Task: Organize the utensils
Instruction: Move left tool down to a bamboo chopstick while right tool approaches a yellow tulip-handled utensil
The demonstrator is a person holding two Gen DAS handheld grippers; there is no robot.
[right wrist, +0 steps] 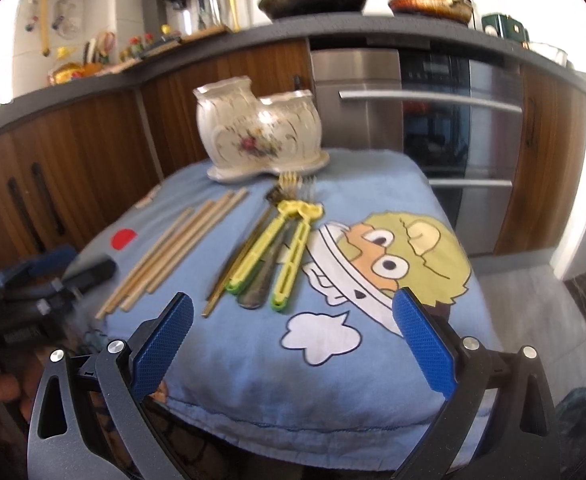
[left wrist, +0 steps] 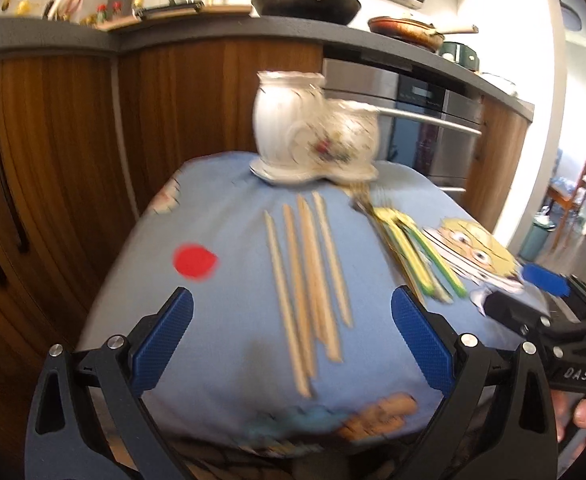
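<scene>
Both the left gripper (left wrist: pixel 292 312) and right gripper (right wrist: pixel 293 320) hover empty with fingers spread wide above the blue cloth (right wrist: pixel 261 364), where chopsticks (left wrist: pixel 307 276) and forks (right wrist: pixel 265 252) lie before the ceramic holder (right wrist: pixel 259 136).

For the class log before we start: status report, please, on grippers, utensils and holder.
Left gripper open, empty, above chopsticks. Right gripper open, empty. Forks flat on cloth; ceramic holder upright, path unobstructed.

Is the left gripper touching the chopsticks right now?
Apart. The left wrist view shows the left gripper open, its blue fingers well out to either side of the chopsticks lying on the cloth.
</scene>
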